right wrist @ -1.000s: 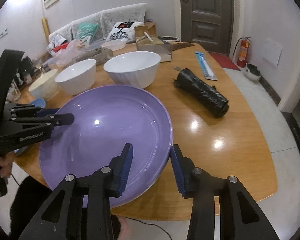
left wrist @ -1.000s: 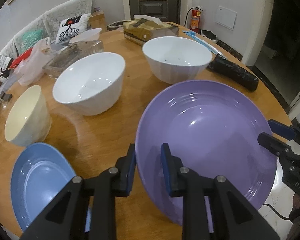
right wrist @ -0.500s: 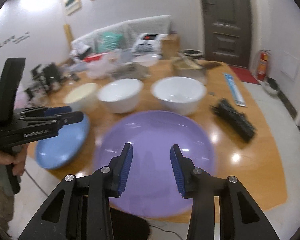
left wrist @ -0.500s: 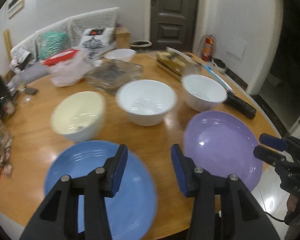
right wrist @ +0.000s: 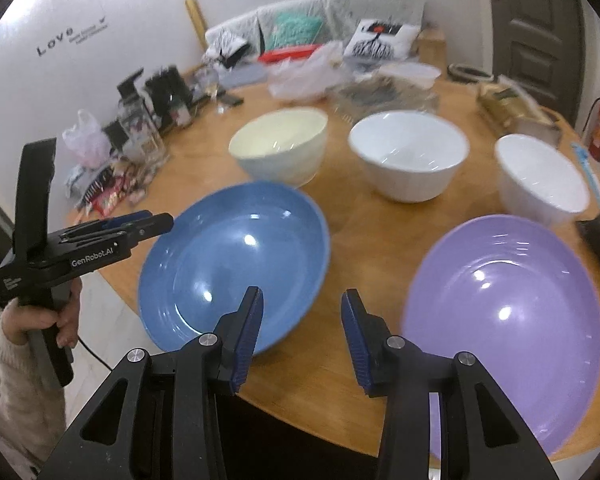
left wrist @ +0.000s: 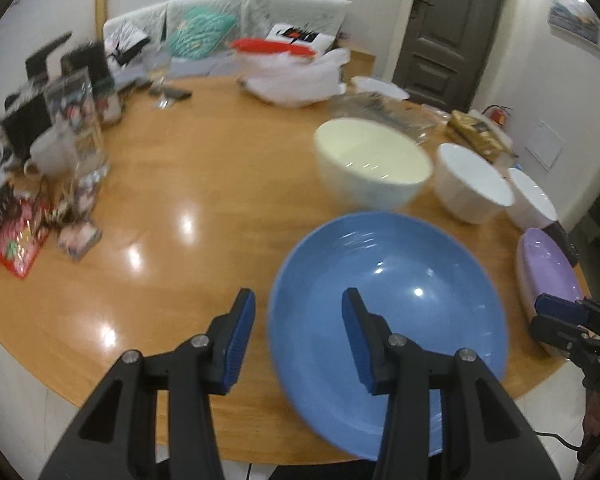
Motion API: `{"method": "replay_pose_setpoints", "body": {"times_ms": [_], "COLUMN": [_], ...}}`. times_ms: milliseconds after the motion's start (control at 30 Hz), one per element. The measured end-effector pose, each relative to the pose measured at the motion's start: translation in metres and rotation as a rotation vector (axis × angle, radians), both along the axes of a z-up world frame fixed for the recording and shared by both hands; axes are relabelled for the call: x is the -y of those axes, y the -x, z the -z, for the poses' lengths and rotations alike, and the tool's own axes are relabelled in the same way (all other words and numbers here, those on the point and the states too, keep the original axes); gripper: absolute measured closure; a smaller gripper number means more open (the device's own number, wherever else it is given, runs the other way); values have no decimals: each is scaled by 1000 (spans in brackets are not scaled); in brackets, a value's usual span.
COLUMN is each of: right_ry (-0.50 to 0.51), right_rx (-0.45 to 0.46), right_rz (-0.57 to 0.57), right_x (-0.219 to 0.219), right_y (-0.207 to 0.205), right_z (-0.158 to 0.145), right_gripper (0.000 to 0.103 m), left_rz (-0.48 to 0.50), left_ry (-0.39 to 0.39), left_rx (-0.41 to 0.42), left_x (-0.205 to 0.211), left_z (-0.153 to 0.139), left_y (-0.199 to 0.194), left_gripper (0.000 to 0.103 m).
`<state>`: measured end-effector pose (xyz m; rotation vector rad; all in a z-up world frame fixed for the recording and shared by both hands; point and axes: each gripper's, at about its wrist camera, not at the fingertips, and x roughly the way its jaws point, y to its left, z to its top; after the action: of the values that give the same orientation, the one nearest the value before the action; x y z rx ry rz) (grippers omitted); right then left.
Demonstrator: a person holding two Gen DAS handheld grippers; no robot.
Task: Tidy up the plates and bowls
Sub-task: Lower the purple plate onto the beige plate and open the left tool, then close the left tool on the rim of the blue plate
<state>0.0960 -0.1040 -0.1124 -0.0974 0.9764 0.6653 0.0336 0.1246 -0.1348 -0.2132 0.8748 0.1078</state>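
In the left wrist view, the left gripper [left wrist: 298,322] has its blue-padded fingers [left wrist: 242,330] spread apart and clamped on nothing; the near left rim of the blue plate [left wrist: 388,320] runs up through the gap, with the right finger over the plate's inside and the left finger over bare wood of the round table [left wrist: 204,184]. Whether either pad touches the rim cannot be told. Beyond the blue plate stand the cream bowl [left wrist: 374,162], just past its far rim, then a white bowl [left wrist: 470,184] and a second white bowl [left wrist: 530,198] in a row to the right. The purple plate [left wrist: 548,270] lies at the table's right edge, and the right gripper [left wrist: 556,318] shows edge-on just in front of it. In the right wrist view, the right gripper [right wrist: 302,328] also has its fingers [right wrist: 248,330] apart and empty; the gap sits over bare wood between the two plates, with the blue plate [right wrist: 236,260] reaching the left finger and the purple plate [right wrist: 508,320] just beside the right one. Behind them stand the cream bowl [right wrist: 280,144], the white bowl [right wrist: 410,154] and the second white bowl [right wrist: 540,178]. The left gripper [right wrist: 156,222], held in a hand [right wrist: 40,316], points at the blue plate's left rim from off the table's edge.
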Motion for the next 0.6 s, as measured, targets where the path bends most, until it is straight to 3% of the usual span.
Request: {"method": "replay_pose_setpoints", "body": {"times_ms": [200,400,600], "right_ry": [31,64,56], "right_rx": [-48,-61,-65], "right_rz": [-5,-19,-22], "right_x": [-14,-23,-20], "right_y": [-9,-14,-15], "right_z": [18,26,28], "right_gripper": [68,69,73], "left_rz": [0,16,21], "left_ry": [32,54,56], "left_rx": [-26,-40,-39], "left_x": [-14,-12,-7], "left_z": [19,27,27], "left_y": [-6,-14,-15], "left_gripper": [62,83,86]}}
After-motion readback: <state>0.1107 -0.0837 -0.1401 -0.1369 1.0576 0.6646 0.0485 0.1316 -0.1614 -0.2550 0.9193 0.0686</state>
